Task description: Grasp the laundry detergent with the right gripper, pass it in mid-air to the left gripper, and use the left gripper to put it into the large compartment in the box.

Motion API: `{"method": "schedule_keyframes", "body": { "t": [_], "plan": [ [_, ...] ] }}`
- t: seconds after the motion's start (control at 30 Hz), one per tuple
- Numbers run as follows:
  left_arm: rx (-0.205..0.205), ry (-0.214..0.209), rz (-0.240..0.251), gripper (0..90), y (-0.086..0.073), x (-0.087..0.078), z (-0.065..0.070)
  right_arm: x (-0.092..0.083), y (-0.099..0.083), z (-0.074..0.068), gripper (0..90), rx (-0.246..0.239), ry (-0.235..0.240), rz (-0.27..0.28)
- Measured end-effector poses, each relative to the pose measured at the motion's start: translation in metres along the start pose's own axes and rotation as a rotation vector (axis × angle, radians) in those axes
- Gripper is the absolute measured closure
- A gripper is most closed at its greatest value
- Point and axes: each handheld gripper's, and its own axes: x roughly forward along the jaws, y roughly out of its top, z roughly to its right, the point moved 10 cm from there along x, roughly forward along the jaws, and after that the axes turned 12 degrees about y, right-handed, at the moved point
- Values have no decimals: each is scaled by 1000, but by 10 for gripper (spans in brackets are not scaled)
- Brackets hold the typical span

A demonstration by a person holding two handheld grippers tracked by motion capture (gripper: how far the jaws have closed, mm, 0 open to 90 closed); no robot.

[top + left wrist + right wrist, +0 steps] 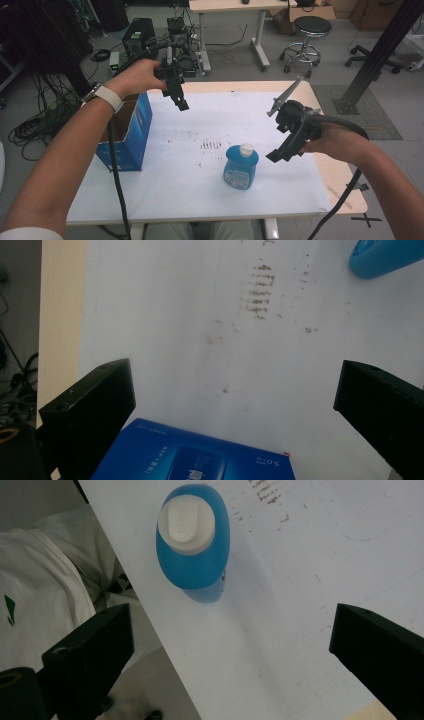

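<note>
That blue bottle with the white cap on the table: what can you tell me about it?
The blue plastic bottle is squat and rounded, with flat-looking sides, a white flip-style cap and a printed label on its front. It seems filled with blue liquid. It stands upright, cap shut, on the white table top, near the front edge. Nothing touches it but the table; the right tool hovers open beside it.

The white table [200,125] lies bare between the box [131,135] at its left edge and the bottle [241,166] upright near the front; open surface runs behind and right of the bottle; both grippers hang above, jaws apart.
</note>
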Motion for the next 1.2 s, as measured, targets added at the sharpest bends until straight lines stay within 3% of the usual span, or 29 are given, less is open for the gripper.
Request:
{"method": "schedule_keyframes", "body": {
  "t": [0.4, 1.2],
  "plan": [
    [3, -5, -2, 36, 0, 4, 1, 23, -13, -2, 41, 0, 22, 44],
    [1, -5, -1, 36, 0, 6, 2, 51, -20, -5, 40, -23, 36, 113]
  ]
}}
